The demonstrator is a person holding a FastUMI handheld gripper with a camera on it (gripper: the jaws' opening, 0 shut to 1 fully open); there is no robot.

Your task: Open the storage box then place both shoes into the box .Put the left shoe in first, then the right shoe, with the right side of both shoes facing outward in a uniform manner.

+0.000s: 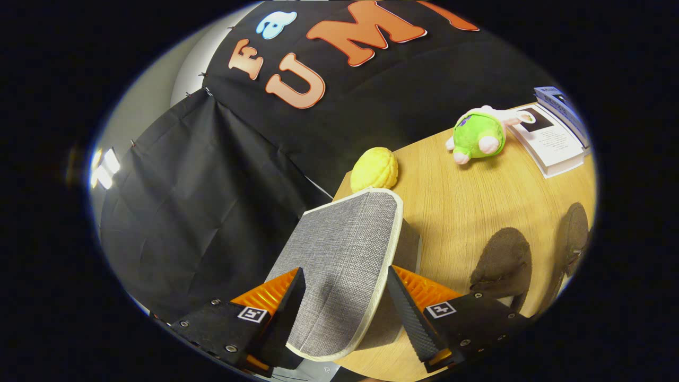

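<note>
The grey fabric storage box (411, 248) with cream piping stands at the near corner of the wooden table (451, 201). Its lid (345, 233) is raised and tilted, the flat woven face turned toward me. My gripper (345, 270) stands open, fingers wide apart, and the lid's lower part lies between them; its cream rim runs close along one finger. Whether either finger touches the lid is unclear. Two dark brown shoes (503, 261) (575, 233) lie on the table beyond the box, apart from the fingers. The box's inside is hidden by the lid.
A yellow round toy (375, 168) sits just behind the box. Farther back lie a green plush toy (477, 135) and a white booklet (551, 143) with a blue book (562, 106) beside it. Black cloth hangs past the table's edge on the other side.
</note>
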